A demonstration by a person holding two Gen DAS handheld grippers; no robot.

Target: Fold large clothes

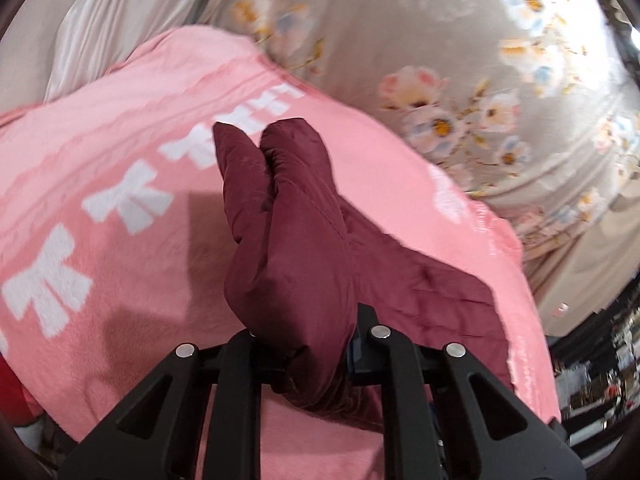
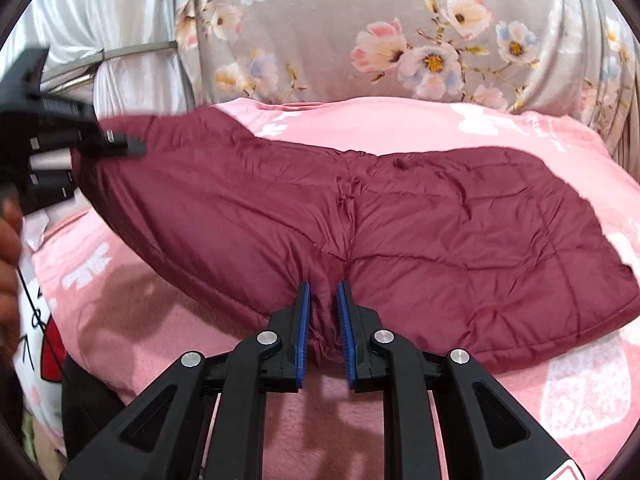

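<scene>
A maroon quilted garment lies spread on a pink blanket with white bows. My right gripper is shut on a bunched fold at the garment's near edge, its blue pads pressing the cloth. My left gripper is shut on another part of the maroon garment, which drapes over its fingers and hides the tips. In the right wrist view the left gripper is at the far left, holding the garment's left end lifted off the blanket.
A grey floral sheet covers the surface behind the pink blanket. White cloth and a metal bar are at the back left. A hand is at the left edge.
</scene>
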